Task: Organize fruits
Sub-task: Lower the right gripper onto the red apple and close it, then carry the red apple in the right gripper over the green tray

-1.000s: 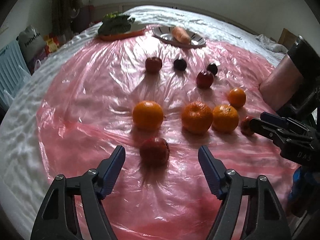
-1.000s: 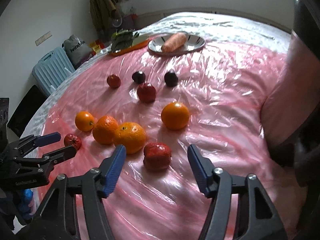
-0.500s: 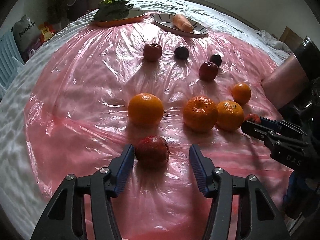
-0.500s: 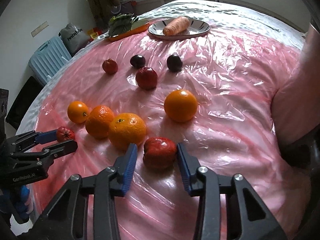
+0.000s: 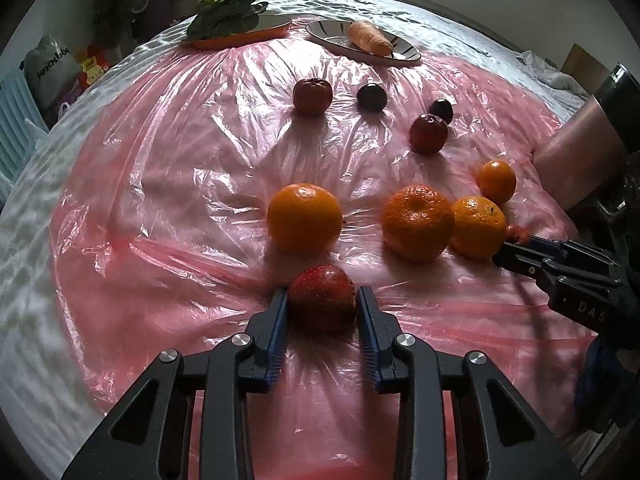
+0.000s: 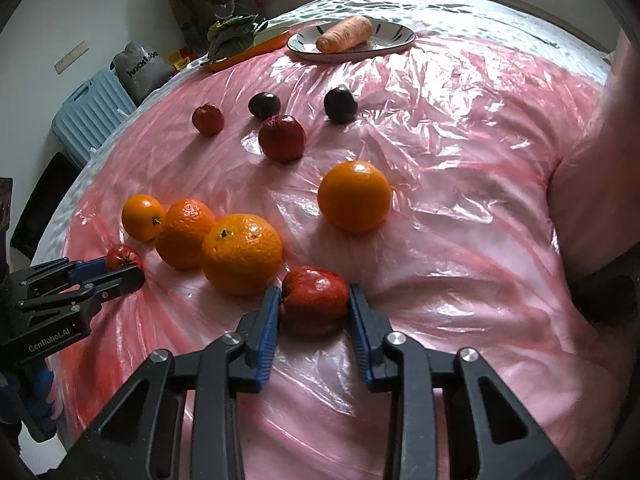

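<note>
The left gripper (image 5: 322,292) tilts steeply down at the near edge of the pink plastic sheet (image 5: 160,200). Its jaws have just been closing and now pinch a red apple (image 5: 322,304) that rests on the sheet. A lone orange (image 5: 304,218) sits just behind the apple, and a cluster of three oranges (image 5: 418,222) lies off to the right.

In the right wrist view the right gripper (image 6: 314,291) slants down the same way. Its jaws have also just been closing and now press on a red apple (image 6: 314,300). A large orange (image 6: 242,254) almost touches its left finger.

Further back two red fruits (image 5: 312,96) and two dark plums (image 5: 372,97) lie apart from one another. At the far edge a striped plate (image 5: 408,56) holds a carrot (image 5: 370,38). Beside it an orange tray (image 5: 240,38) holds leafy greens (image 5: 224,16).
</note>
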Available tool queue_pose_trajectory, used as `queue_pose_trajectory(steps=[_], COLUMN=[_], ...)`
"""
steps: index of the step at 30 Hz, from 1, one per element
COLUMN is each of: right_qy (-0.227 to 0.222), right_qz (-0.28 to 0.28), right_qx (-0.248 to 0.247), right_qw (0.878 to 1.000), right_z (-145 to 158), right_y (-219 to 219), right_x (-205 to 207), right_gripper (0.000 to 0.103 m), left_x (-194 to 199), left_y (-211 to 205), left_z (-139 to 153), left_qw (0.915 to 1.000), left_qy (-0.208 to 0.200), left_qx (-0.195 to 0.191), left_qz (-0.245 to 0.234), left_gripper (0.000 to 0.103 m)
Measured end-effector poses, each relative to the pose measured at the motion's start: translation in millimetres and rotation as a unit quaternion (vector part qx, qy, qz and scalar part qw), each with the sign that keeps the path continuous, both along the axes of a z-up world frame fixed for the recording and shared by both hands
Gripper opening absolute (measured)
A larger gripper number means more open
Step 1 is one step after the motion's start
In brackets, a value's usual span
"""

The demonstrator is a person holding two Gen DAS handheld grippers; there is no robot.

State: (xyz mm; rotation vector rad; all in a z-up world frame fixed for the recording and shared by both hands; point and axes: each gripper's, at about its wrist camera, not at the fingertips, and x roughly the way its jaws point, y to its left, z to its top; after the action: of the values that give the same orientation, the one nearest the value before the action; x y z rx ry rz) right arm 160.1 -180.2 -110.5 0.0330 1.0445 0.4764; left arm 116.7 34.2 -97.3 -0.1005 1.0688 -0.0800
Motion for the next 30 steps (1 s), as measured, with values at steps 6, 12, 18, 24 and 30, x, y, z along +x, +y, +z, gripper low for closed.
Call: queue_pose_trajectory(steps=[6, 12, 18, 24, 30], right_qy=[0.000, -0.003, -0.002, 0.005, 0.019], right_qz=[-0.005, -0.003, -0.005, -0.010, -0.029], right_qx=[0.015, 0.015, 0.027, 0.046, 0.048], right_qw=[1.000, 1.000, 1.000, 0.999, 0.998], right_z=[8.1, 18.3, 32.5, 44.0, 51.1], right_y=[-2.8, -3.1, -6.5, -19.3, -56.8], right_x=[-1.9, -7.2, -18.4, -34.4, -54.5], right_gripper=[0.052, 0.052, 0.052, 0.052, 0.052], left_x=[-3.0, -8.0, -12.4, -18.9, -27.4], left_y=[4.1, 5.6, 4.9, -10.7, -57.0], left_z=[7.9, 18.9, 32.5, 44.4, 56.9], left_qw=[0.9999, 0.9999, 0.9999, 0.9996, 0.9976], left_qy=[-0.005, -0.011, -0.016, -0.017, -0.013], left_qx=[-0.011, -0.009, 0.005, 0.014, -0.001], left_qz=[0.006, 0.008, 0.002, -0.017, -0.068], left_gripper=[0.029, 0.029, 0.029, 0.029, 0.029])
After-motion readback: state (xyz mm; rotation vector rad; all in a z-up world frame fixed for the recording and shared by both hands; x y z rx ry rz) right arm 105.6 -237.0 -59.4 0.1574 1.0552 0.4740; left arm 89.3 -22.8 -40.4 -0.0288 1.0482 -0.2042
